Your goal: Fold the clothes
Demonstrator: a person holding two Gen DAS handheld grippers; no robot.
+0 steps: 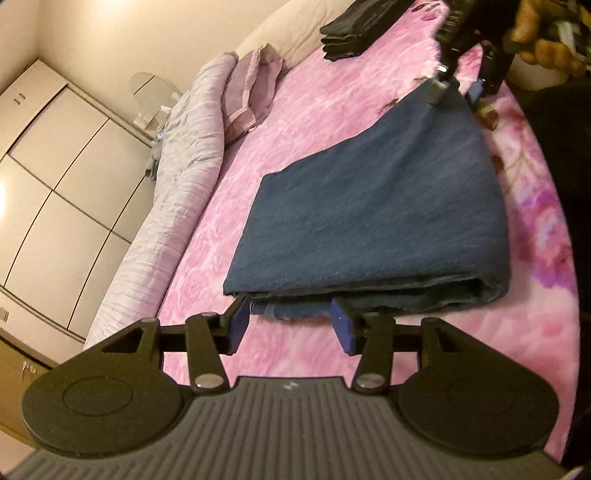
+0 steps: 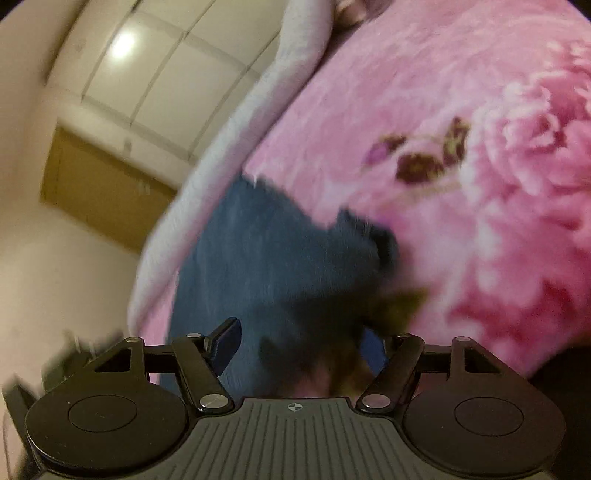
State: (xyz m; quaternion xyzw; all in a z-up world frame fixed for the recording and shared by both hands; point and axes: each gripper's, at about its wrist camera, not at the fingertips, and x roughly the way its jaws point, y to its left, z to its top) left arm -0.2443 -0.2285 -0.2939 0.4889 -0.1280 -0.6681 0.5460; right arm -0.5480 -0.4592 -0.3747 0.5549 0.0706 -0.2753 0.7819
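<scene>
A folded blue denim garment (image 1: 373,218) lies flat on the pink floral bed cover (image 1: 332,103). My left gripper (image 1: 290,325) is open at the garment's near edge, its blue pads on either side of the lower layers' hem, not closed on it. In the left wrist view my right gripper (image 1: 456,88) sits at the garment's far corner with jaws apart. In the blurred right wrist view the right gripper (image 2: 299,347) is open above the blue garment (image 2: 251,258), empty.
A stack of folded black clothes (image 1: 354,33) lies at the far side of the bed. A rolled lilac quilt (image 1: 177,177) and a lilac pillowcase (image 1: 251,88) run along the bed's left edge. White wardrobe doors (image 1: 59,177) stand beyond.
</scene>
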